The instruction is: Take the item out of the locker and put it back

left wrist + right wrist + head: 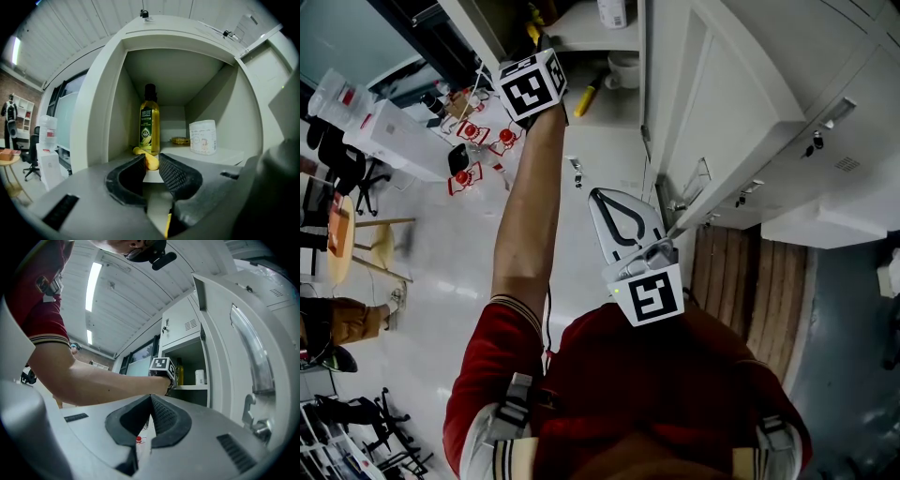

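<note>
The open locker compartment (117,93) holds a tall bottle of yellow oil (149,124) and a white paper-wrapped roll (203,137). A yellow, banana-like item (151,161) lies on the shelf in front of the bottle. My left gripper (151,157) reaches level into the compartment, and its ribbed pads press on both sides of the item's near end. In the head view its marker cube (532,84) is at the shelf edge and the jaws are hidden. My right gripper (150,398) hangs back by the person's chest, shut and empty.
The locker door (243,357) stands open on the right, its latch (255,420) close to my right gripper. A small yellowish thing (179,140) sits at the back of the shelf. A lower shelf carries a cup (623,70) and a yellow marker (588,94). Office chairs and boxes (389,136) stand on the left.
</note>
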